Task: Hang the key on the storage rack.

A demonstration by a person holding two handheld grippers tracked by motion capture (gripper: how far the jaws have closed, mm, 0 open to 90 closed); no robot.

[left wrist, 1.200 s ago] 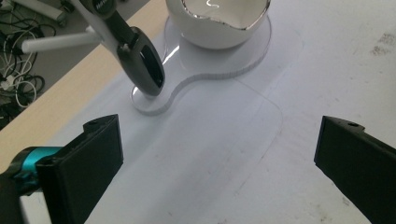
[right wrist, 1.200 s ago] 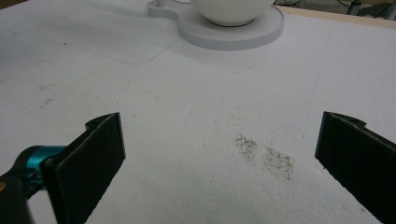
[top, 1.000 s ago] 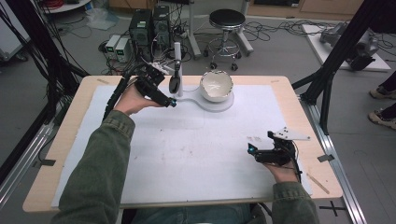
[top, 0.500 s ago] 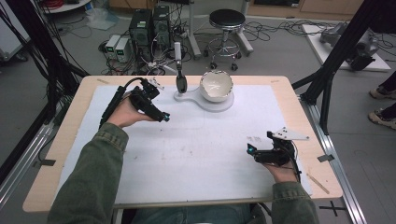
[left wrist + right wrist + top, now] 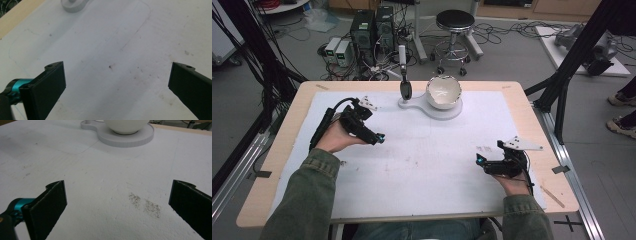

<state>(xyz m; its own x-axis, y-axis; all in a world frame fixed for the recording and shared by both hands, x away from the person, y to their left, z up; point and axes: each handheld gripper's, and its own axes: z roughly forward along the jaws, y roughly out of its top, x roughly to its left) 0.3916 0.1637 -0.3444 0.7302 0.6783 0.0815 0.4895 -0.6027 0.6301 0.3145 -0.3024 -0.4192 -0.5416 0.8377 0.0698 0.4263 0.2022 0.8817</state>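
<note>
A white bowl sits on a white round stand at the back middle of the table; the stand's small arm holds an upright dark tool with a white handle. My left gripper is held low over the white sheet, left of centre and in front of the stand, open and empty. Its own view shows bare sheet between the jaws and the stand's small foot far off. My right gripper rests near the front right, open and empty, pointing toward the bowl and stand.
A white sheet covers most of the wooden table. Faint dirt specks mark the sheet by the right gripper. Black frame legs stand at the table's right; a stool and computer boxes are on the floor behind.
My left gripper has let go of the upright tool at the stand and drawn back toward the person and to the left, jaws now open. The right gripper has stayed put.
</note>
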